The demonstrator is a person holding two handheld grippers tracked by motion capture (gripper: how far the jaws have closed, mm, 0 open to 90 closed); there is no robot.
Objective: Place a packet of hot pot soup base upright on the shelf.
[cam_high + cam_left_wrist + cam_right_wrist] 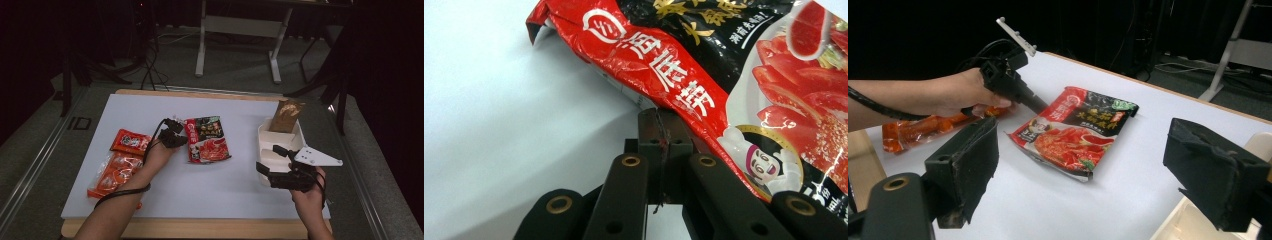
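Observation:
A red-and-black food packet (207, 140) with a tomato picture lies flat at the middle of the white table. My left gripper (173, 138) is at its left edge, shut. In the left gripper view the jaws are pressed together and the packet's edge (684, 85) meets their tips (659, 114); it looks pinched there. In the right gripper view that gripper (1040, 106) touches the packet (1078, 132). My right gripper (272, 172) is held in front of a white tray (263, 131), open, with nothing between its black pads (973, 155).
A brown pouch (286, 116) stands in the tray's far compartment. A small red packet (130, 141) and a clear bag of orange-red snacks (112, 175) lie at the left by my left forearm. Table legs and cables stand on the floor beyond the far edge.

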